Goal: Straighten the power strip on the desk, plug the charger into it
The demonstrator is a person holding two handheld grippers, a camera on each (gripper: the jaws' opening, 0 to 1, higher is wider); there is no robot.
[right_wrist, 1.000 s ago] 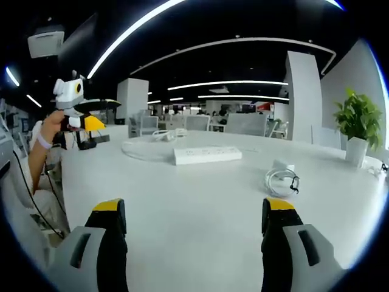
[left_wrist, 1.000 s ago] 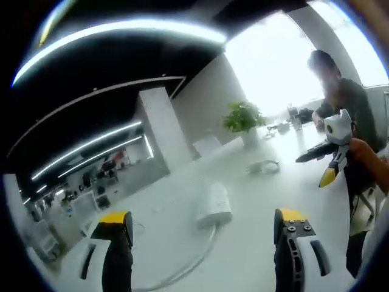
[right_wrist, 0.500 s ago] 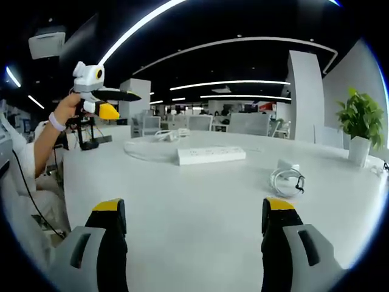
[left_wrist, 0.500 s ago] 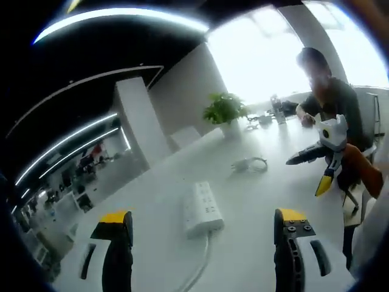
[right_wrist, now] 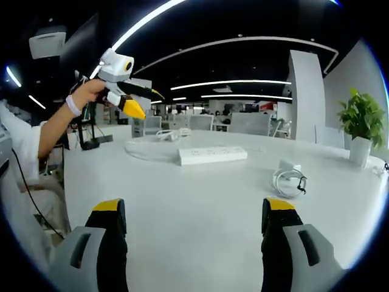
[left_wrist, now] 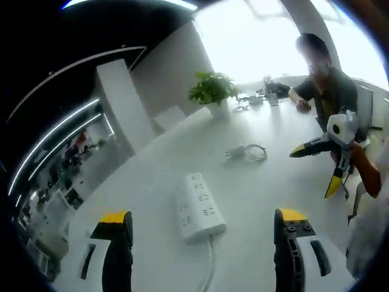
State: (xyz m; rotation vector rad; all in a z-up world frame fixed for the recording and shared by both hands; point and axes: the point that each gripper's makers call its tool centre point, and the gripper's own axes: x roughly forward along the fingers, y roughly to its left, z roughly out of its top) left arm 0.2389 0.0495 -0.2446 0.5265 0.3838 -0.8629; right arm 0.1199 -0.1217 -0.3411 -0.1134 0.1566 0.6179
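The white power strip [left_wrist: 197, 207] lies on the white desk [left_wrist: 267, 188] just ahead of my open left gripper [left_wrist: 203, 214], its cord [left_wrist: 209, 267] trailing back between the jaws. Beyond the strip rests the charger with its coiled cable [left_wrist: 246, 152]. In the right gripper view the strip [right_wrist: 213, 155] lies far ahead across the desk, and the charger [right_wrist: 290, 179] sits nearer on the right. My right gripper [right_wrist: 194, 207] is open and holds nothing. The left gripper [right_wrist: 150, 104] hovers high at the left, held by a hand. The right gripper [left_wrist: 310, 173] shows at the right edge, open.
A potted plant [left_wrist: 213, 91] stands at the desk's far end, also seen as the plant [right_wrist: 358, 118] at the right. A seated person [left_wrist: 325, 79] works at the far side. More white cable [right_wrist: 143, 149] loops behind the strip.
The left gripper has risen and swung in over the desk, tilting down so the strip now sits closer and larger. The right gripper has hardly moved.
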